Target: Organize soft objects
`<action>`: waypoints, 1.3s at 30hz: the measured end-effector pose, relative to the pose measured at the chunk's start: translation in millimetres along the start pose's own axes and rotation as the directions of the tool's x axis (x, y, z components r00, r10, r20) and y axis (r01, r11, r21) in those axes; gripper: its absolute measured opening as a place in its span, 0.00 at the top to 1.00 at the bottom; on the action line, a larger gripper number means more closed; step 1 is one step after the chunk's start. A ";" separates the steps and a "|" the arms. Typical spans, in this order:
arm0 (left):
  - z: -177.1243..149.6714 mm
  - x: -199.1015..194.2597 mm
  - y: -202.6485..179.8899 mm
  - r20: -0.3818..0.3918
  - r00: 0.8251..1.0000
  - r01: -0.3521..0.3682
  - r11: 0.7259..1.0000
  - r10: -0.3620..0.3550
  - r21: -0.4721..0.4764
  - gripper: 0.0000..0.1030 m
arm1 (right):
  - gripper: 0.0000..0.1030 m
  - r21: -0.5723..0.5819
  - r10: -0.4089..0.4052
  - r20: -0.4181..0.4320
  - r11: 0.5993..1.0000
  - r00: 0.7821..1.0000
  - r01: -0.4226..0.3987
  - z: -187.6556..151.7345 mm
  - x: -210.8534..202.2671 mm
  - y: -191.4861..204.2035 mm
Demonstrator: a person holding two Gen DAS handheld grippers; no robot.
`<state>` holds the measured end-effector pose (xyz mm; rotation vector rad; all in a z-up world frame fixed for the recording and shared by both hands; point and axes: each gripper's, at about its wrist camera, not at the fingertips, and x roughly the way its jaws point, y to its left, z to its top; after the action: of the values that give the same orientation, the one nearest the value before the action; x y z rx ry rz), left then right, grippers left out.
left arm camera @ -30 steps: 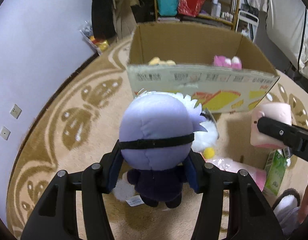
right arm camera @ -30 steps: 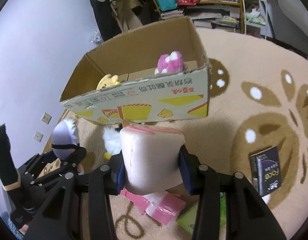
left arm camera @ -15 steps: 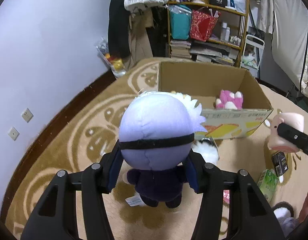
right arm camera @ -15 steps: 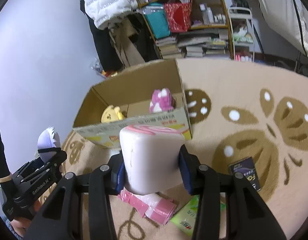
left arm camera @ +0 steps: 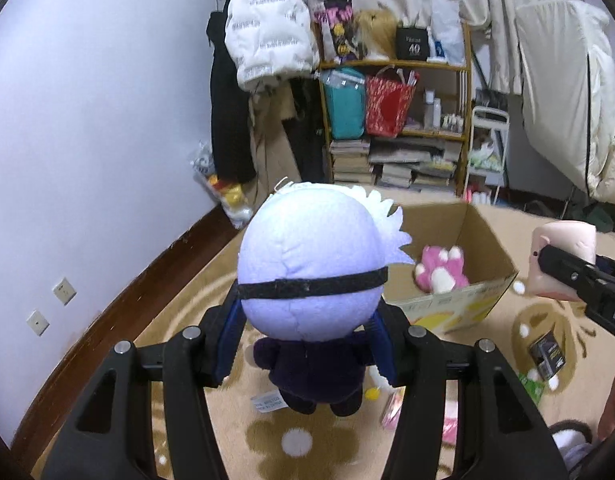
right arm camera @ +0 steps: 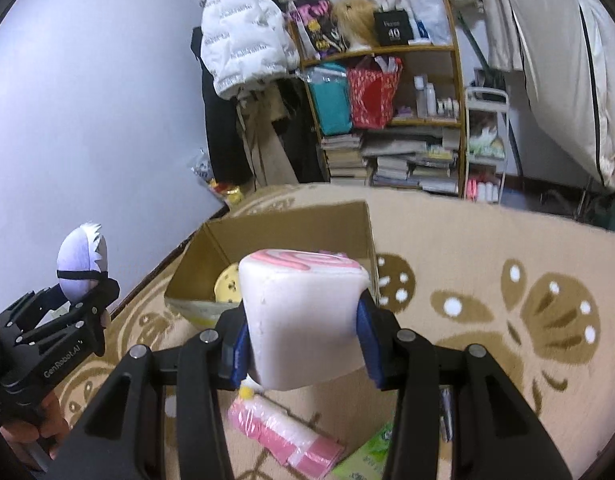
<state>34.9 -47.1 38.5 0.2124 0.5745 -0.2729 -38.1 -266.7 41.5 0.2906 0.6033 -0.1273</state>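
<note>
1. The plush doll (left arm camera: 311,264), pale-headed with a black band and a dark body, is clenched at its sides by my left hand-held gripper (left arm camera: 307,348) and hangs clear of the carpet (left arm camera: 155,344), on the near side of the cardboard box (left arm camera: 483,248).
2. The pink-and-white cushion block (right arm camera: 303,320) is clamped between the blue pads of my right hand-held gripper (right arm camera: 303,352), also in the air, in front of the same box.
3. Done, as I judge it: a pink plush toy (left arm camera: 441,270) and a yellow soft toy (right arm camera: 227,288) already lie inside the open box.
4. In hand: two soft things, both lifted and both facing the box; neither is over its opening yet, so far as I can tell.
5. Left: a pink wrapped pack (right arm camera: 283,432) and a green packet (right arm camera: 371,460) lie on the carpet below the right hand-held gripper, and a small dark box (left arm camera: 547,354) sits nearby. Whether these count as soft things I cannot tell.
6. Overall I place the task around its middle.
</note>
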 end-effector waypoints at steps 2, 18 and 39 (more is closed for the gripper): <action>3.7 0.3 -1.1 0.010 1.000 0.003 1.000 -0.003 -0.001 0.48 | 0.54 0.003 0.004 0.026 1.000 1.000 -0.004 4.9 0.0 0.5; 41.7 23.4 -3.0 0.092 0.996 -0.012 1.000 0.014 -0.018 0.48 | 0.54 0.008 0.042 0.076 0.999 0.996 -0.042 32.6 36.5 2.8; 46.9 76.1 -15.3 0.007 0.997 0.071 0.997 -0.071 -0.032 0.47 | 0.51 -0.102 0.010 -0.011 0.995 1.000 -0.011 35.0 108.5 2.2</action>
<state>115.1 -89.0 32.4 0.1600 0.5807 -0.3331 69.9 -278.9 7.0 0.1951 0.6171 -0.0845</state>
